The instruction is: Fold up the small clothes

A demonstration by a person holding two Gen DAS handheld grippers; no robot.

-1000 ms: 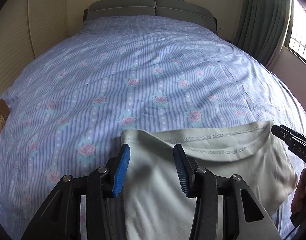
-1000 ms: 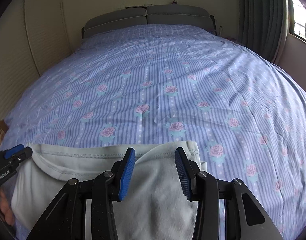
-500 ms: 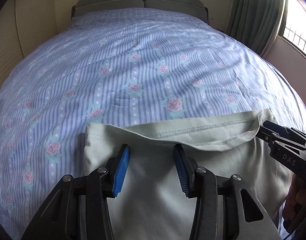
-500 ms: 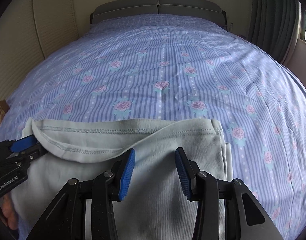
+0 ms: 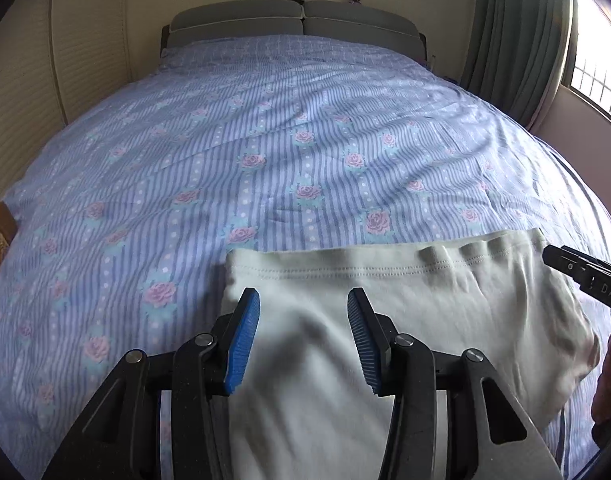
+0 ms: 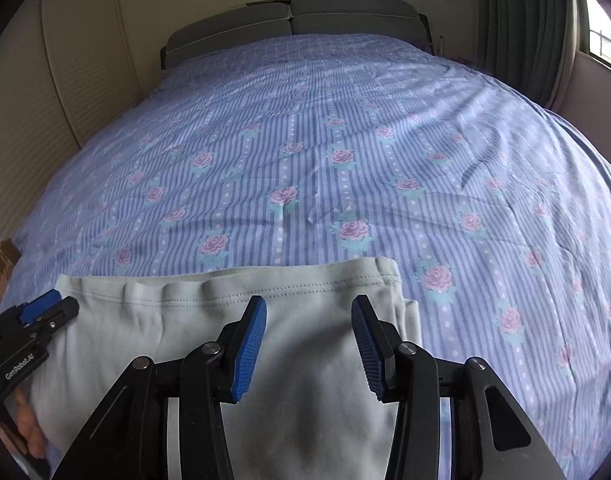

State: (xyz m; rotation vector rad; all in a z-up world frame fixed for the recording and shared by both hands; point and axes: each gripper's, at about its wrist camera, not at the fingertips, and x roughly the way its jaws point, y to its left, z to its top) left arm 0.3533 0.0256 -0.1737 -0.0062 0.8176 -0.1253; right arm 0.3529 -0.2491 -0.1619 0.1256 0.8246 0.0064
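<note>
Pale green garment (image 5: 405, 320) lying folded on near edge of bed, stitched hem facing the headboard. Left gripper (image 5: 303, 338) and right gripper (image 6: 309, 344) above it, jaws spread wide, holding nothing. Underneath, blue striped bedsheet (image 5: 289, 152) with pink roses; grey headboard (image 5: 297, 20), cream walls, green curtain (image 5: 513, 40) by window. "GenRobot.AI" printed on left gripper's body; "DAS" on the right.

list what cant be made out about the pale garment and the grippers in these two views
- Near part of the pale green garment: cut off by the bottom edge and covered by the left gripper in the left wrist view.
- Garment type and fold count: layers hidden underneath.
- Right gripper: open in its own view; in the left wrist view only its tip shows, cut off by the right edge.
- Bedsheet under the garment: covered.
</note>
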